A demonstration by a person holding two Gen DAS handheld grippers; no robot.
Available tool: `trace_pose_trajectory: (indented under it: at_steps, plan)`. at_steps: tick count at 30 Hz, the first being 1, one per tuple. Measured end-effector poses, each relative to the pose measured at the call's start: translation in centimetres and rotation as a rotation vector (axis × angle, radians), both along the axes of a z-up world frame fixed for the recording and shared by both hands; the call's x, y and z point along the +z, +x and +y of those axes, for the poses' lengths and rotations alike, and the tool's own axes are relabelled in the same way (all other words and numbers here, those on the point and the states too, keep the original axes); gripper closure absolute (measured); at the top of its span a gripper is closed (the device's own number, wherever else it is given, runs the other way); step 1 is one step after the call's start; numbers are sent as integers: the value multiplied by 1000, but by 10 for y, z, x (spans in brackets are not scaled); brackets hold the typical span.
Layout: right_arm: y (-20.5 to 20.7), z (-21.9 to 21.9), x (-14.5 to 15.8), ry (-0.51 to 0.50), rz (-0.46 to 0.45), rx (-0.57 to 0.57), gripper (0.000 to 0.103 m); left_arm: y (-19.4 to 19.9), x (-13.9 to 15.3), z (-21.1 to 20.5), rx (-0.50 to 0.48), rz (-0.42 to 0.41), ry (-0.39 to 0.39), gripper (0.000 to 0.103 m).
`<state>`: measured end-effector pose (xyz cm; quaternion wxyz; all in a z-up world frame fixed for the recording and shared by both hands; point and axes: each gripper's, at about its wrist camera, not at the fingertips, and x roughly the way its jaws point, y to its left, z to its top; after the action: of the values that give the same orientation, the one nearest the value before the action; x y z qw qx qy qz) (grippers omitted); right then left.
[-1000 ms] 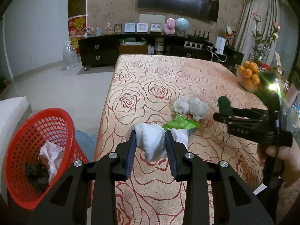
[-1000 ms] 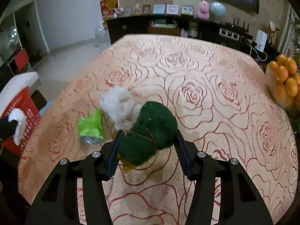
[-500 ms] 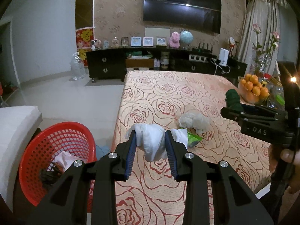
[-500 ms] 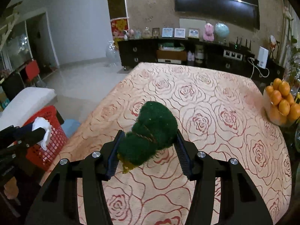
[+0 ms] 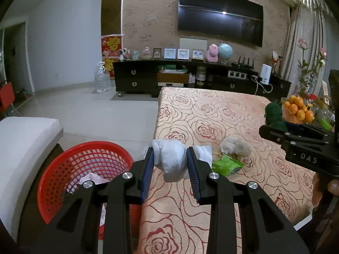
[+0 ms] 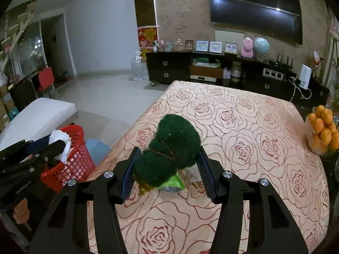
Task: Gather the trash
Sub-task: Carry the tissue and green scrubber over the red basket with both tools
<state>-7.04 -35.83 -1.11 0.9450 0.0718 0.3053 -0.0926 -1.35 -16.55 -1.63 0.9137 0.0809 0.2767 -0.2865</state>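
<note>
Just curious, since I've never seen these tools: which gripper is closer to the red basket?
Left. The left gripper hovers just beside the red basket; the right gripper is farther off, over the table.

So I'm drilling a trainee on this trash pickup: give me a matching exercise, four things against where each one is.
Things:
1. crumpled white tissue wad
2. dark green fuzzy scouring pad
3. flat green plastic wrapper
4. red plastic mesh basket

Places:
A. lying on the rose-patterned tablecloth
B. clamped in the right tool
C. on the floor beside the table
D. clamped in the left tool

Pairs: 1-D, 2-B, 3-A, 4-C
</note>
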Motion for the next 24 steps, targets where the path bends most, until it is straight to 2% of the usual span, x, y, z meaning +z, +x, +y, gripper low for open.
trace_pose_trajectory:
  at_steps: [15, 24]
  plan:
    - [30, 49, 11, -4, -18, 94, 51, 23, 4, 47, 151, -26, 18, 73]
    - [56, 88, 16, -7, -25, 185, 51, 36, 23, 88, 258, -54, 50, 73]
